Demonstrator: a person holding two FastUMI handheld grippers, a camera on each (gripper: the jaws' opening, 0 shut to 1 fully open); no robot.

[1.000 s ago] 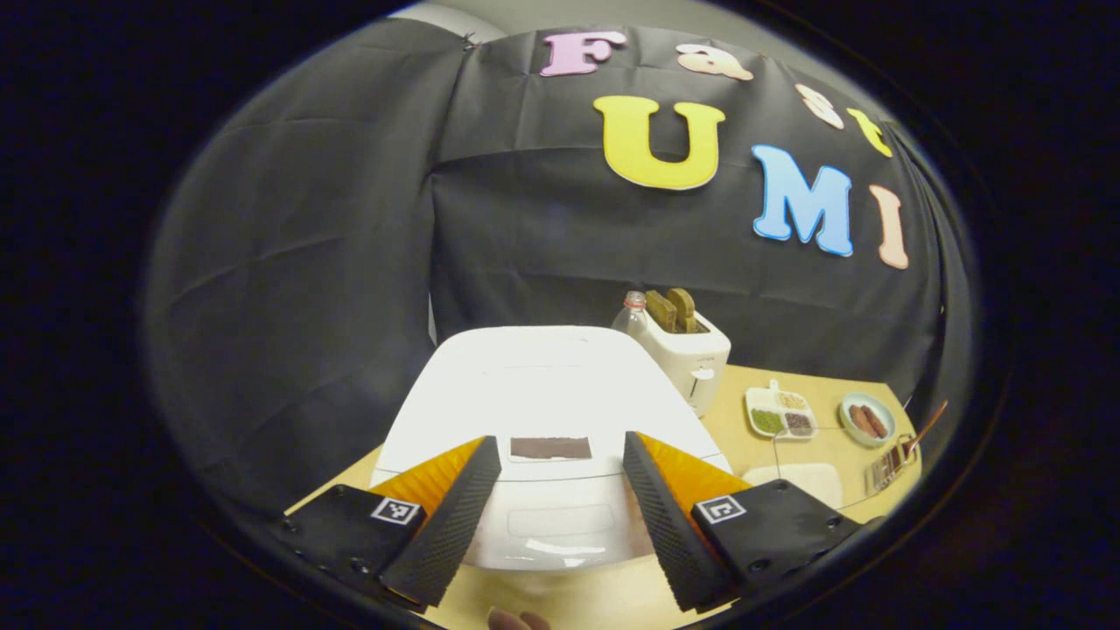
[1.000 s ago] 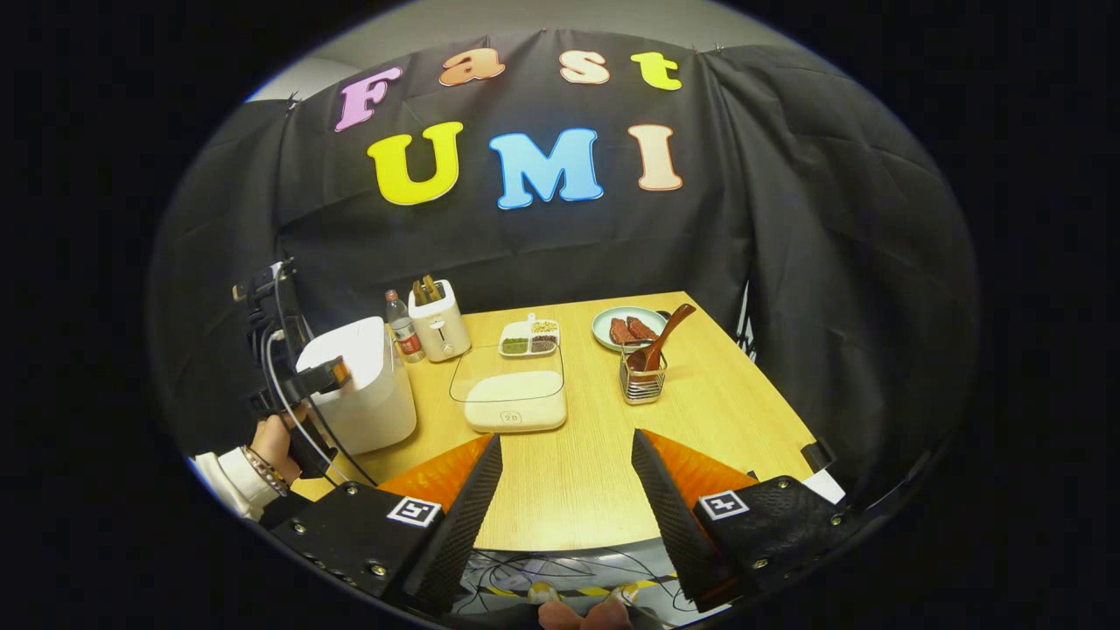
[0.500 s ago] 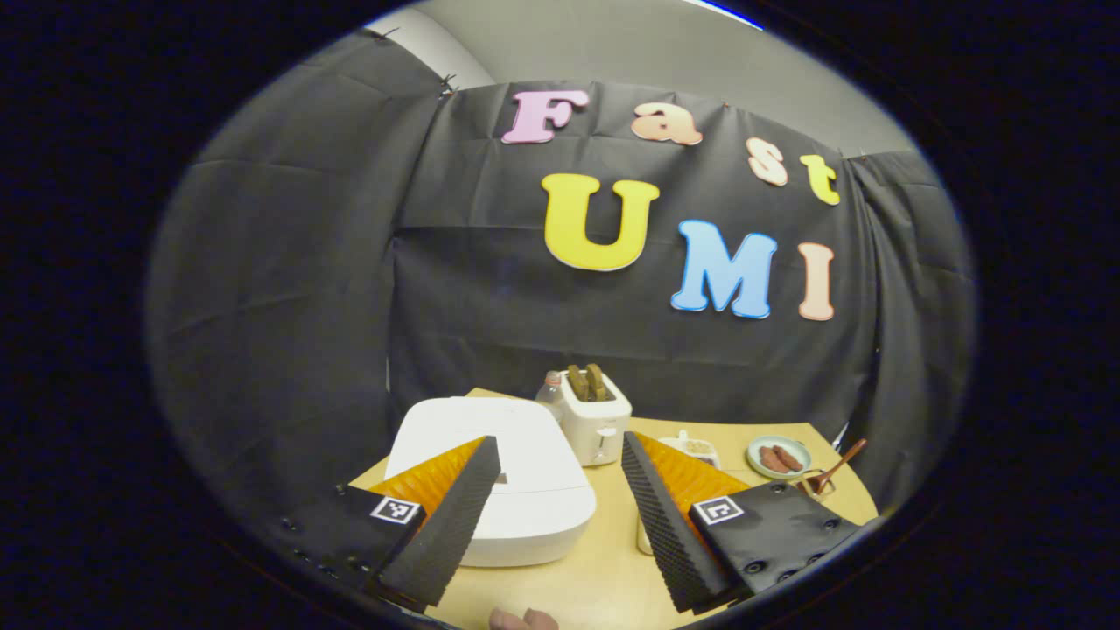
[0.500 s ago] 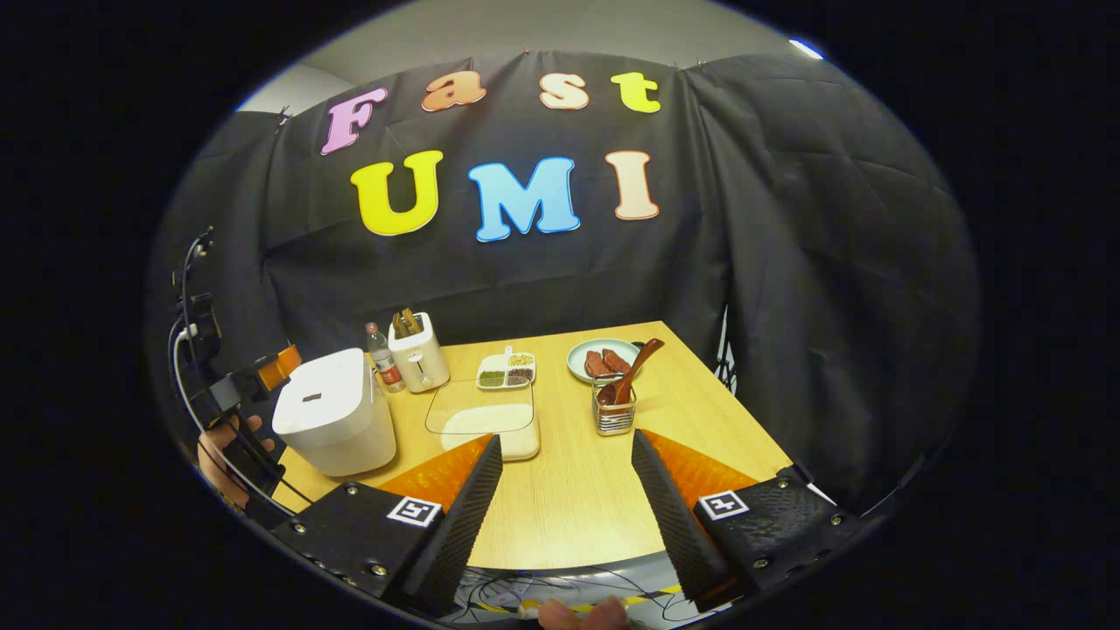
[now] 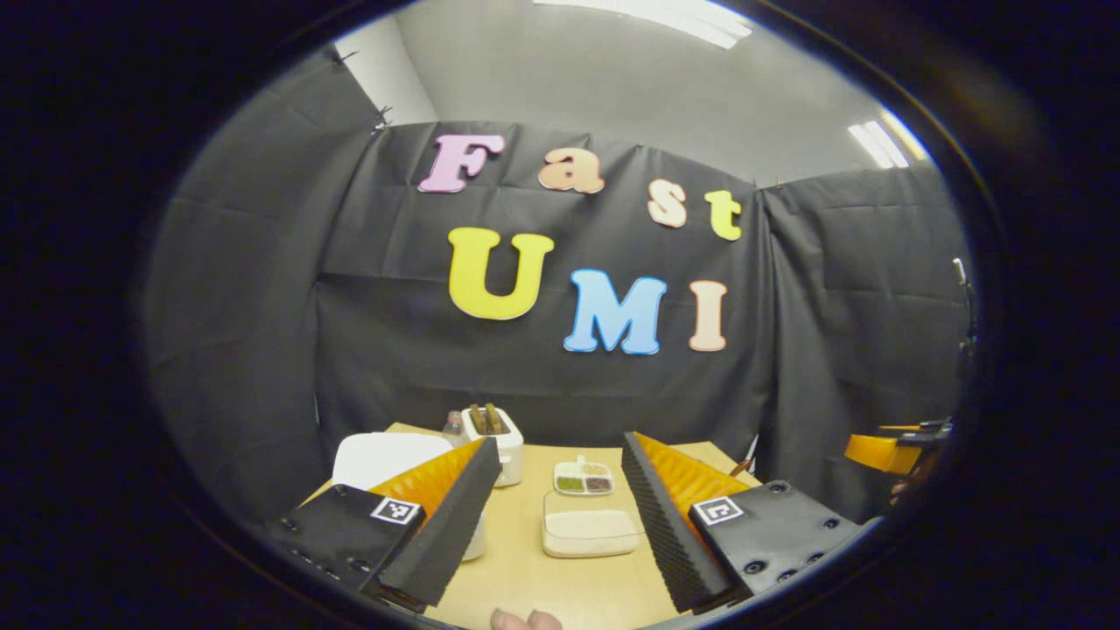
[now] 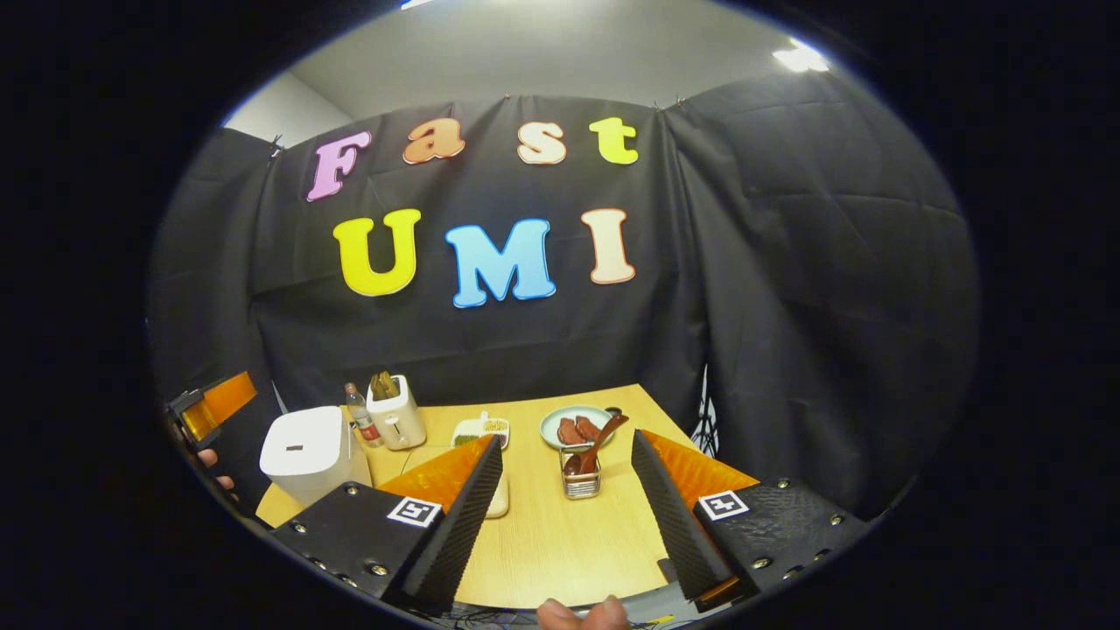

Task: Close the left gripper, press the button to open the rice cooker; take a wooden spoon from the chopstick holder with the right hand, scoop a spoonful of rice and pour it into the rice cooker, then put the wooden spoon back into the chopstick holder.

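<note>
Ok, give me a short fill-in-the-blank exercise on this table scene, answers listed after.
1. The rice cooker has its lid ____.
2. The wooden spoon stands in the wire ____.
3. The right gripper has its fingers ____, holding nothing.
4. Two slices of bread stick out of the white ____.

Answers: closed; chopstick holder; open; toaster

In the left gripper view the left gripper point(image 5: 560, 516) is held level above the near edge, its two fingers point(image 5: 442, 534) spread wide apart with nothing between them. In the right gripper view the right gripper point(image 6: 567, 516) has its fingers point(image 6: 455, 525) equally wide and empty, and a fingertip of the holding hand point(image 6: 582, 614) shows at the bottom
</note>
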